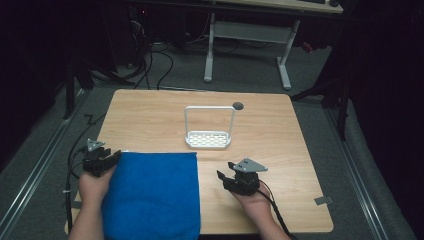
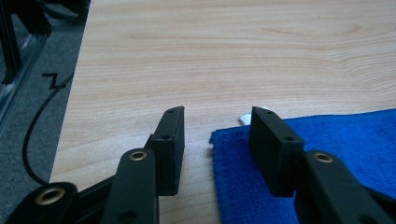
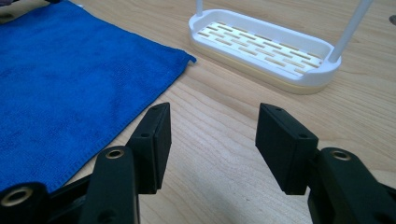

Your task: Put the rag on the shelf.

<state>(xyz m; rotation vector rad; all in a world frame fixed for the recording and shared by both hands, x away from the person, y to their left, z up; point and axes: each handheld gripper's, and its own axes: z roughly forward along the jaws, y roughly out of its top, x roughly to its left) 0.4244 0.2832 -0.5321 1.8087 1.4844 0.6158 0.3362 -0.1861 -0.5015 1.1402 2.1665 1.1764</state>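
Soft blue microfibre cloth (image 1: 152,192) is spread flat at lower left of the wooden surface (image 1: 270,135); light, limp, best pinched at a corner. Left claw (image 2: 217,140) is seen apart, straddling the cloth's corner; right claw (image 3: 212,140) apart, empty.

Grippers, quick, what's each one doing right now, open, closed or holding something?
Left gripper: open, jaws astride the corner of the blue towel, not gripping it.
Right gripper: open, nothing between its jaws, bare table below.

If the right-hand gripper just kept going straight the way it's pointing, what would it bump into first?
Probably the white rack. The right gripper points across bare table toward it, with the blue cloth off to one side. Depth is hard to judge, so it might graze the tabletop first.
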